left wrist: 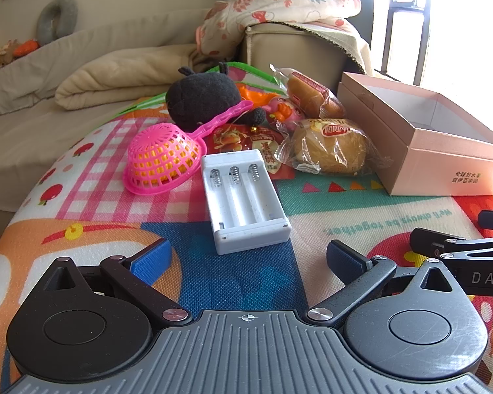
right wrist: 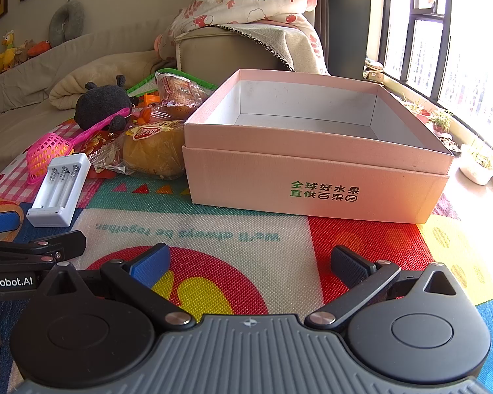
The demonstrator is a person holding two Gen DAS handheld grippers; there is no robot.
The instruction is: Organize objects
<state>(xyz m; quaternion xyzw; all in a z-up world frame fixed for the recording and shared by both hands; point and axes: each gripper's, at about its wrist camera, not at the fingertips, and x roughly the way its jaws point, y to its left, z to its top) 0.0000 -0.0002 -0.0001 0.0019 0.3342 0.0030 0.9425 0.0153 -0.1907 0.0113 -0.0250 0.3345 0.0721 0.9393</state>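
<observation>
Both tools stand with jaws wide apart and nothing between them, low over the mat (left wrist: 361, 216). Ahead of the left gripper (left wrist: 246, 262), at 12 o'clock, lies the white charger (left wrist: 243, 197), bare of batteries. From the charger, the pink strainer (left wrist: 162, 161) is just beside it at 10 o'clock, the black plush (left wrist: 203, 98) at 11, a red packet (left wrist: 246, 141) touching its far end, and two wrapped buns (left wrist: 328, 146) at 1 to 2. The right gripper (right wrist: 249, 264) faces the box (right wrist: 315, 177) at 12 o'clock; the box is open and empty, apart from the pile
</observation>
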